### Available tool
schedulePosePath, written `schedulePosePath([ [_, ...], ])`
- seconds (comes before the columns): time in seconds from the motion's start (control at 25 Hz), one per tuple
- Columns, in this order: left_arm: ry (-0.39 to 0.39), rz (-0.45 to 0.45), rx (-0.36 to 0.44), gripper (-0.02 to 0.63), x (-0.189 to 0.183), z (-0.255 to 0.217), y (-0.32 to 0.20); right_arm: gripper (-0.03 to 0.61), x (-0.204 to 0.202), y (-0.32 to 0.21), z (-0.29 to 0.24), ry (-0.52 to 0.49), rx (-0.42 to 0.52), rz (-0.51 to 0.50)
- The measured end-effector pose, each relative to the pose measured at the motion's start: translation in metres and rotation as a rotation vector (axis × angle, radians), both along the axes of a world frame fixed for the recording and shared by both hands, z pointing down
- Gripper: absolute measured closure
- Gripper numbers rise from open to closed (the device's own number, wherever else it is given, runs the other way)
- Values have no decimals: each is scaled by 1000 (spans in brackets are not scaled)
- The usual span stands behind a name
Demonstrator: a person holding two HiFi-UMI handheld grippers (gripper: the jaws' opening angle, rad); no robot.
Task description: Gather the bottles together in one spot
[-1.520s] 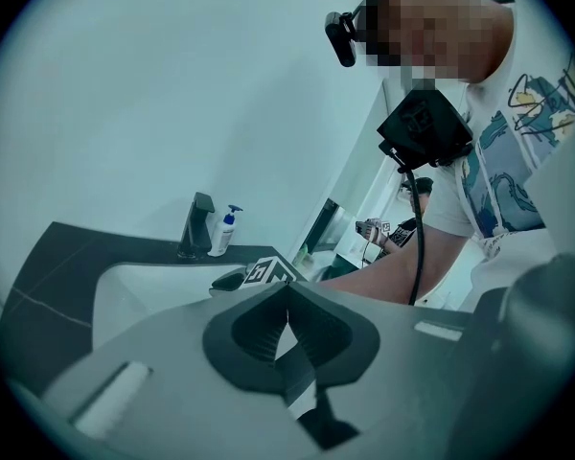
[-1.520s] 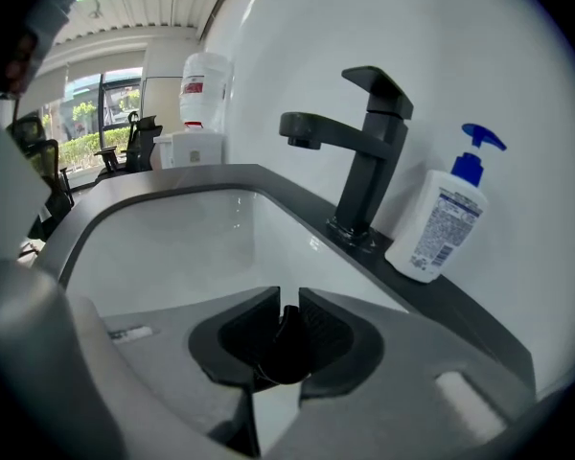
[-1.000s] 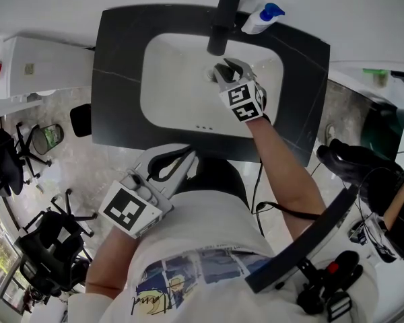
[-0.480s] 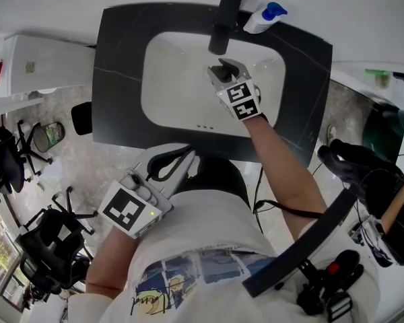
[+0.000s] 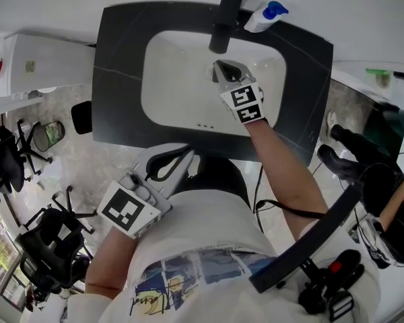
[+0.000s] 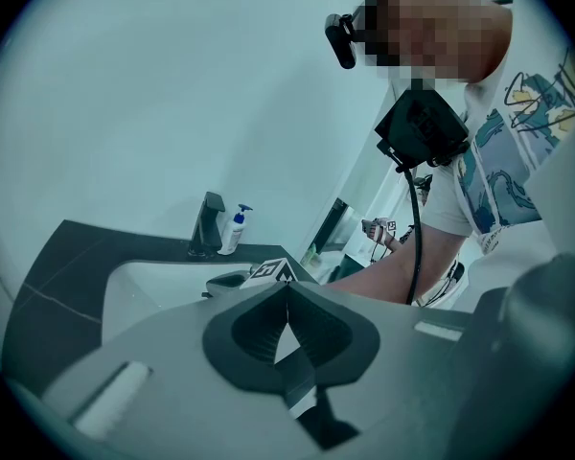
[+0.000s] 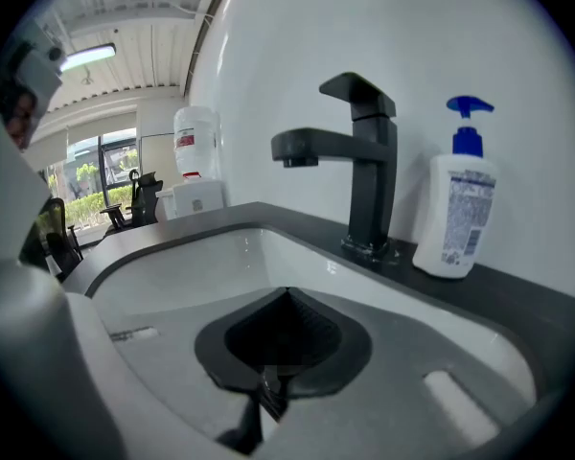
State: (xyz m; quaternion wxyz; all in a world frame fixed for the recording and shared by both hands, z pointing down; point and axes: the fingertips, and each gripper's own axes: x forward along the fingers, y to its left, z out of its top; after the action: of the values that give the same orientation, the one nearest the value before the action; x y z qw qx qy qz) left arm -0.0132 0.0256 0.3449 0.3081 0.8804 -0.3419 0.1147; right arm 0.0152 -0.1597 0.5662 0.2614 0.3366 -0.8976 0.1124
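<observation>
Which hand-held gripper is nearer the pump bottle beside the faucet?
Right. The right hand-held gripper is over the sink basin, in front of the pump bottle, jaws just closed, empty. The left hand-held gripper sits off the counter at its near edge, farther away.

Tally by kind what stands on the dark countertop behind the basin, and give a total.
White pump bottle: 1
Black faucet: 1
Total: 2
</observation>
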Motion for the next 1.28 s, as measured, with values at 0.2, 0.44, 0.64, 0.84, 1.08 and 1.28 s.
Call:
schedulePosePath([
  [0.2,18,9,22,609,6,-3,-4,580,2,2,-11,21,44,-53],
  [0.44,22,20,22,609,9,-1,-6,374,7,14,9,8,-37,-83],
  [0.64,21,22,17,609,9,-2,-8,408,6,12,21,53,-40,-69],
  [0.84,17,23,19,609,7,-2,-7,416,10,13,19,52,-61,-58],
  [1.08,26,36,36,609,11,-5,-9,420,28,12,10,36,-66,-15],
  [1.28,35,57,56,609,17,-8,-10,420,43,8,-14,4,-36,13],
])
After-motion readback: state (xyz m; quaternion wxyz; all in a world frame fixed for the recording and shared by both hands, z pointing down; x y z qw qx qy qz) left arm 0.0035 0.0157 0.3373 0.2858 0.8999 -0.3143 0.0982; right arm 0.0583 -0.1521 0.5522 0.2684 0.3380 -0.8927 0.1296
